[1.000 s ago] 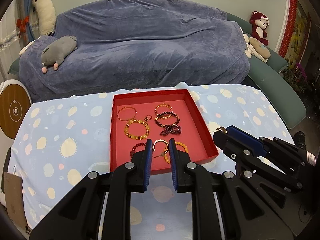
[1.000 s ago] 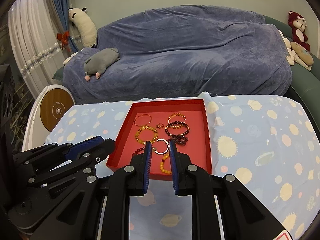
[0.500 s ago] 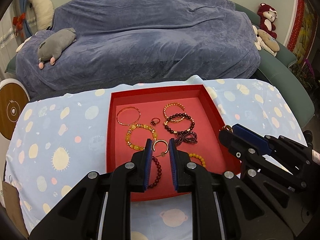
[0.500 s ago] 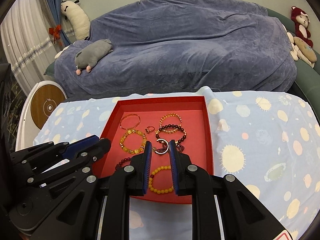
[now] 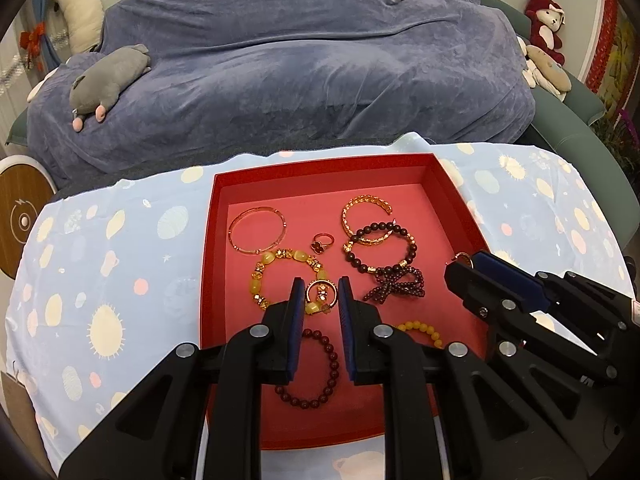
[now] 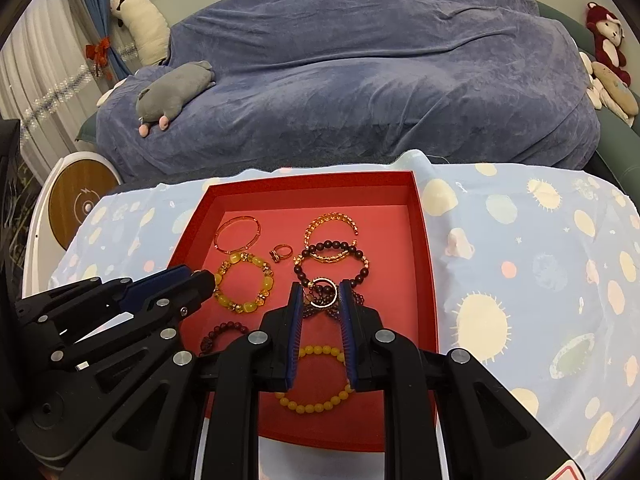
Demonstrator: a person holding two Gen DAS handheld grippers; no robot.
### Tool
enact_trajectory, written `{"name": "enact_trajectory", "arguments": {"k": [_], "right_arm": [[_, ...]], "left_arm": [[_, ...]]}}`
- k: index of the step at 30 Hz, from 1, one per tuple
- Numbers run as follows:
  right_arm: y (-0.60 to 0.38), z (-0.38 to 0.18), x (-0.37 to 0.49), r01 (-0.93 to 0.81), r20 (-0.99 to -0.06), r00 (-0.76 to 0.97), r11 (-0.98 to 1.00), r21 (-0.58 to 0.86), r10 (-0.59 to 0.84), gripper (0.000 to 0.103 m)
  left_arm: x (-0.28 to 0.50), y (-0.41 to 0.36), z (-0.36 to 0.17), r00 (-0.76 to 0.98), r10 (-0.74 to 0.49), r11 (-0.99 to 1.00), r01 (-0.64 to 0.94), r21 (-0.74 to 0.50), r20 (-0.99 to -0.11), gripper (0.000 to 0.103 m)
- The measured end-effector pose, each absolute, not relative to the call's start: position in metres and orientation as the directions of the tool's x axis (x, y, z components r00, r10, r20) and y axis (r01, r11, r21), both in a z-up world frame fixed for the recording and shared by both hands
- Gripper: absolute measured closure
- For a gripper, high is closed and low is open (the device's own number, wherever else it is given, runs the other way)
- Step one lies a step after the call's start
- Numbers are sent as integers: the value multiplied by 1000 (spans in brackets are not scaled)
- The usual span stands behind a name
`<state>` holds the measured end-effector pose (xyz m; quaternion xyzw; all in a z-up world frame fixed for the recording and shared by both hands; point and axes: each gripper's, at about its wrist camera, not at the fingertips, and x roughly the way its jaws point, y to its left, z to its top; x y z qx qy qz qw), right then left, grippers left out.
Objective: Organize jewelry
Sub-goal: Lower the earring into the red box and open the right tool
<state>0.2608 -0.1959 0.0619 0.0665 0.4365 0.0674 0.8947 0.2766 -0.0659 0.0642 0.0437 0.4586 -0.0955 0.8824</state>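
A red tray (image 5: pixel 452 188) (image 6: pixel 420 216) lies on the table and holds several bracelets and a small ring (image 5: pixel 321 241). My left gripper (image 5: pixel 321 295) is shut on a gold hoop earring (image 5: pixel 320 293) and holds it over the yellow bead bracelet (image 5: pixel 264 264). My right gripper (image 6: pixel 320 296) is shut on a second hoop earring (image 6: pixel 322 293), held above the dark bead bracelet (image 6: pixel 332 246) and the garnet bow bracelet. A dark red bead bracelet (image 5: pixel 320 368) and a yellow bead bracelet (image 6: pixel 316 404) lie at the tray's near end.
A light blue cloth with sun and planet prints (image 5: pixel 100 280) (image 6: pixel 520 280) covers the table. Behind it stands a sofa under a blue cover (image 5: pixel 300 60) with a grey plush toy (image 5: pixel 108 76). A round white and wood device (image 6: pixel 80 204) stands at the left.
Both grippers have moved forward over the tray with their earrings still held. The tray and bracelets appear closer and larger.
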Motion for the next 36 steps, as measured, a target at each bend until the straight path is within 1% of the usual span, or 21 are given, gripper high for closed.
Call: {"name": "enact_trajectory", "arguments": {"k": [9, 20, 21, 22, 24, 36], "right_arm": [[-195, 47, 271, -53, -793, 585, 984, 170, 169, 86], [-194, 41, 275, -50, -803, 572, 985, 168, 166, 85], [-194, 41, 275, -48, -803, 573, 985, 167, 164, 85], [-194, 41, 275, -47, -801, 576, 985, 167, 163, 85], [-194, 41, 275, -40, -801, 578, 986, 164, 157, 83], [-195, 49, 268, -28, -797, 586, 987, 159, 145, 83]], "left_arm": [[286, -67, 48, 537, -116, 979, 203, -6, -836, 86], [289, -66, 43, 536, -101, 982, 188, 2, -838, 85], [289, -66, 43, 539, -97, 982, 187, 6, -836, 83], [289, -67, 43, 543, -94, 982, 186, 11, -835, 75], [288, -66, 44, 555, -75, 984, 173, 27, -829, 64], [285, -65, 50, 560, -74, 984, 175, 30, -825, 62]]}}
